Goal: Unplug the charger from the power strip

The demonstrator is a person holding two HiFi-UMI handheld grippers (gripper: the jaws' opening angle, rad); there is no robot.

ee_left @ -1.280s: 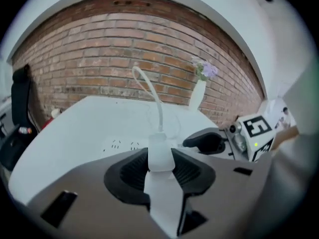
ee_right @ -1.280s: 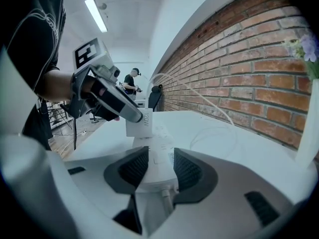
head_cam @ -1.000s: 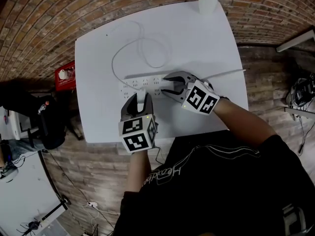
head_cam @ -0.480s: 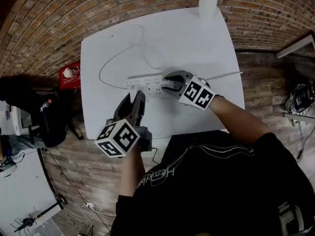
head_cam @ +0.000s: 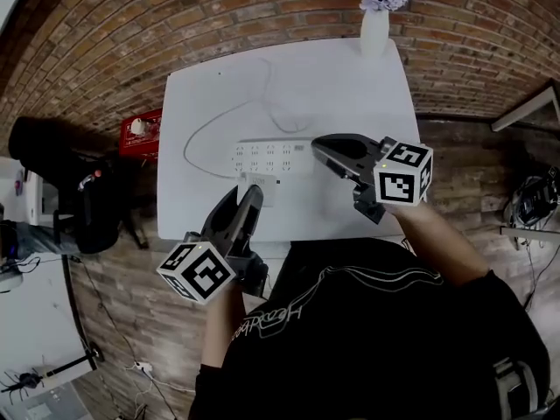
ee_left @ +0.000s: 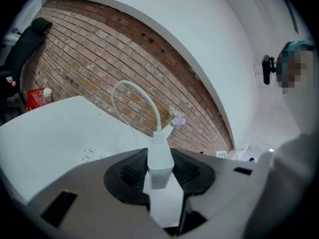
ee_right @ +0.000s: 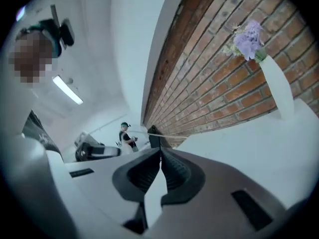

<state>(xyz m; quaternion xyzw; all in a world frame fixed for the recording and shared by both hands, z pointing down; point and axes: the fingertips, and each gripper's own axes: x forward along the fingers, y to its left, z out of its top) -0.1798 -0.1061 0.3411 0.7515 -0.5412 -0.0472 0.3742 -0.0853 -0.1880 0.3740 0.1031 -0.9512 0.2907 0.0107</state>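
Note:
A white power strip [head_cam: 271, 157] lies flat in the middle of the white table [head_cam: 350, 77]. The white charger [head_cam: 265, 191] is out of the strip and up off the table. My left gripper [head_cam: 249, 195] is shut on the charger [ee_left: 160, 166], whose body sits upright between the pads. Its white cable [ee_left: 130, 91] arcs up from the charger's top and loops back across the table [head_cam: 210, 121]. My right gripper [head_cam: 319, 144] hovers over the strip's right end, apart from it. Its jaws [ee_right: 160, 166] are shut with nothing between them.
A white vase of purple flowers [head_cam: 374, 20] stands at the table's far edge against the brick wall [ee_right: 234, 83]. A red box [head_cam: 140, 134] and a black chair [head_cam: 52, 182] sit on the floor to the left. The strip's own cord [head_cam: 411, 116] runs off right.
My left gripper pulled the charger out of the strip and lifted it back toward me. My right gripper let go of the strip's end, rose and shut.

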